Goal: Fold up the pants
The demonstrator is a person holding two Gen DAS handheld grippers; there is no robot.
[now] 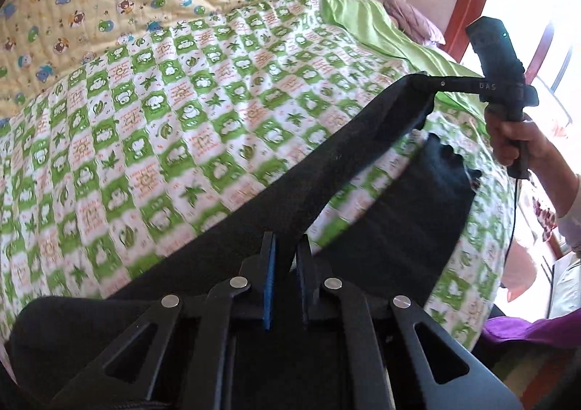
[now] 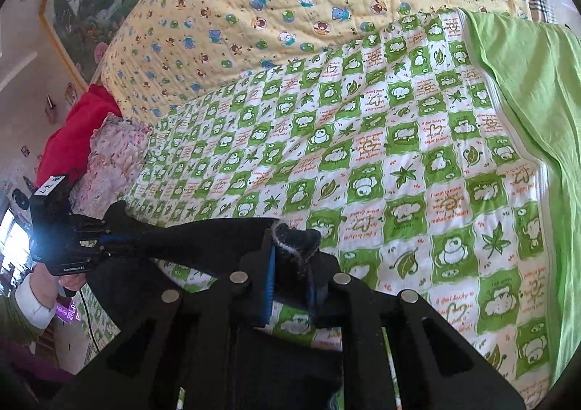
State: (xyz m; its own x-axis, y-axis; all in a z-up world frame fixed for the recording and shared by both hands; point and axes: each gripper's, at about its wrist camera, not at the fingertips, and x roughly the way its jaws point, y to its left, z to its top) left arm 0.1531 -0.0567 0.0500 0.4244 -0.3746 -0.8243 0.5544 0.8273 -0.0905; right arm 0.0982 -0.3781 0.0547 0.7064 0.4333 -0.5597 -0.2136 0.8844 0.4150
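The bed (image 2: 399, 141) w/ the green check quilt (image 1: 181, 126) is under everything, and the black pants (image 1: 326, 163) hang over it as a long band between my two hands. My left gripper (image 1: 287, 257) and right gripper (image 2: 290, 264) each have jaws nearly closed, pinching one end of the fabric. The long axis runs approx. from one gripper to the other, so neither hand is nearer; the rest droops to the quilt.

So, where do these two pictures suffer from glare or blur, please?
Left wrist view: the window at upper right is blown out white, and the green checked quilt is smeared by motion blur. Right wrist view: a bright flare sits at the left edge by the other tongs, while the quilt print stays readable; both views bend strongly at their edges.
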